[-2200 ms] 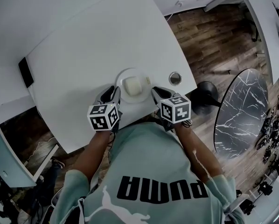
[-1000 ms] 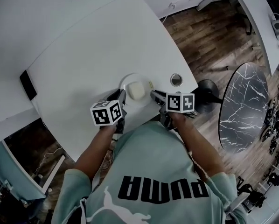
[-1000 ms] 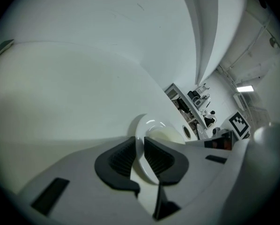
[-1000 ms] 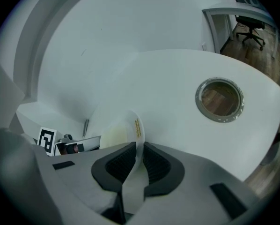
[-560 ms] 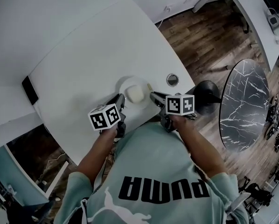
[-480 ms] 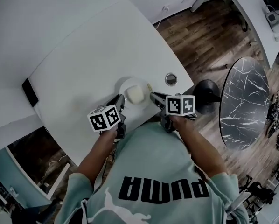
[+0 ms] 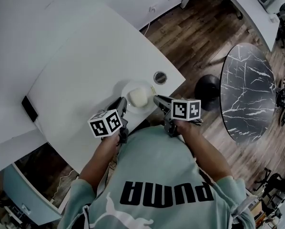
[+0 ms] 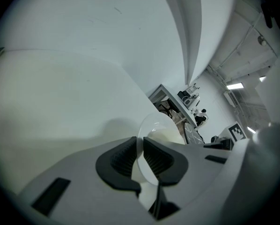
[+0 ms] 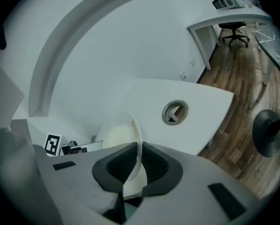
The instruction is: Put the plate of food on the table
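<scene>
A white plate [image 7: 128, 88] carrying a pale rounded lump of food [image 7: 138, 96] is held over the near edge of the white table [image 7: 85, 70]. My left gripper [image 7: 121, 104] is shut on the plate's left rim [image 8: 141, 139], and my right gripper [image 7: 157, 99] is shut on its right rim [image 9: 138, 139]. In the left gripper view the food [image 8: 165, 136] shows past the rim. In the right gripper view the food [image 9: 115, 138] lies left of the jaws. I cannot tell whether the plate touches the tabletop.
A round metal cable grommet [image 7: 160, 77] sits in the table just right of the plate, grommet [image 9: 175, 112]. A dark flat device [image 7: 29, 109] lies at the table's left edge. A round marble side table [image 7: 249, 89] and a black chair base [image 7: 208, 87] stand on the wood floor to the right.
Both grippers stay shut on the plate, close to the person's body. The head camera has shifted, so the table, grommet and plate sit further left and lower in view.
</scene>
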